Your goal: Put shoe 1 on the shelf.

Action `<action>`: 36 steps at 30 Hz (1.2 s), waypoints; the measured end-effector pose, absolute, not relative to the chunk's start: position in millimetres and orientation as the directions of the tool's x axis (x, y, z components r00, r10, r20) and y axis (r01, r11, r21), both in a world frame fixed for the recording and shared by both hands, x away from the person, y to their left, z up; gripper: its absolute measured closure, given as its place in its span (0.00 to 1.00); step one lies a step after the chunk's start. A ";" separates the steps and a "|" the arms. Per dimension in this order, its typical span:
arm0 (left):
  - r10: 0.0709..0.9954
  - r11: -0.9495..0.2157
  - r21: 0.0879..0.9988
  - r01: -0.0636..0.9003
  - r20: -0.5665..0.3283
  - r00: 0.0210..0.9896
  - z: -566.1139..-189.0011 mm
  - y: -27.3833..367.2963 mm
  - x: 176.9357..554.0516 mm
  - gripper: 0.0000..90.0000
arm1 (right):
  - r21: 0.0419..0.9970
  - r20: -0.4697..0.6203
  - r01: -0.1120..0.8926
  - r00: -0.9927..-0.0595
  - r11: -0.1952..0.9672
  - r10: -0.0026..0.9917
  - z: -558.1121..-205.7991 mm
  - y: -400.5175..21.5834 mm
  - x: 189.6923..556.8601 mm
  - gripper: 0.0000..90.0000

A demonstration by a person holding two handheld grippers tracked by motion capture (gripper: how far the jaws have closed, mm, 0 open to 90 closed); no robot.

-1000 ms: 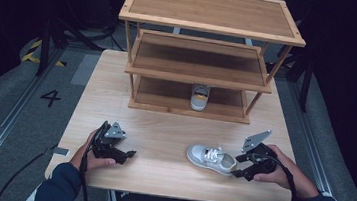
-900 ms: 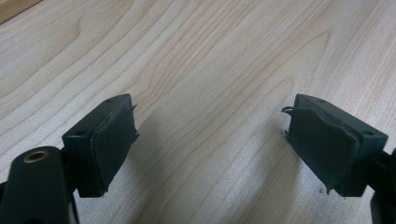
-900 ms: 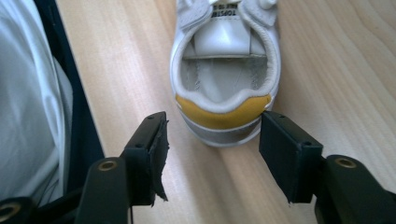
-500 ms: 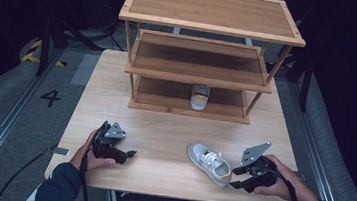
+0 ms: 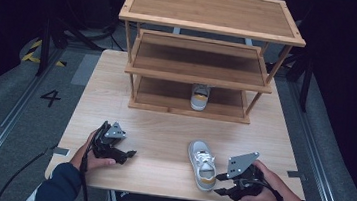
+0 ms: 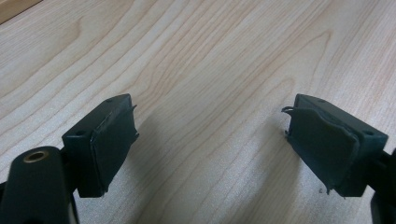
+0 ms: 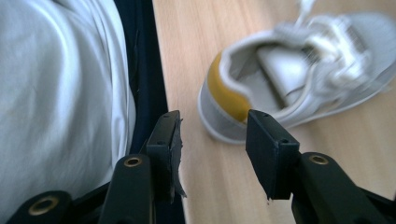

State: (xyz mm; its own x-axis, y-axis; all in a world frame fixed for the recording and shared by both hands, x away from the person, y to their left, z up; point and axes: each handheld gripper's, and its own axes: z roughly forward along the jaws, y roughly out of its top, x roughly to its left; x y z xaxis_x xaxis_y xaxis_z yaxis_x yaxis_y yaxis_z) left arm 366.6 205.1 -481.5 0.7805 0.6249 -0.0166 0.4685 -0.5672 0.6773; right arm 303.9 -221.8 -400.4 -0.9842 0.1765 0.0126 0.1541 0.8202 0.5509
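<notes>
A white sneaker [image 5: 201, 164] with a yellow heel tab lies on the wooden table [image 5: 163, 129] near its front edge, toe pointing towards the rack. My right gripper [image 5: 222, 183] sits just right of its heel, low by the table edge. In the right gripper view the jaws of my right gripper [image 7: 212, 140] stand open with nothing between them, and the sneaker's heel [image 7: 229, 88] lies just beyond them. My left gripper [image 5: 128, 153] rests on the table's front left. Its jaws are wide open over bare wood in the left gripper view [image 6: 210, 135]. A matching sneaker [image 5: 199, 96] stands on the rack's bottom level.
A three-level wooden rack [image 5: 209, 28] takes up the back half of the table. Its two upper levels are bare. The person's white shirt [image 7: 56, 93] is close behind the table's front edge. Dark floor with rails surrounds the table.
The sneaker has turned from lying crosswise to toe pointing at the rack. My right gripper has moved back towards the front edge, behind the heel. The left gripper has stayed put.
</notes>
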 end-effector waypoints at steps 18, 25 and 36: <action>0.624 -0.568 0.680 0.464 -0.012 0.781 -481.5 205.2 366.5 0.17 | 0.320 0.044 0.078 -0.997 0.944 0.067 -425.4 -157.5 326.3 0.67; 0.625 -0.570 0.678 0.463 -0.008 0.781 -481.3 205.4 366.5 0.17 | 0.351 0.025 0.070 -0.998 0.934 0.066 -425.0 -161.3 324.8 0.76; 0.625 -0.570 0.678 0.463 -0.008 0.781 -481.3 205.4 366.6 0.17 | 0.364 -0.025 0.093 -0.994 0.927 0.110 -407.8 -178.9 344.5 0.75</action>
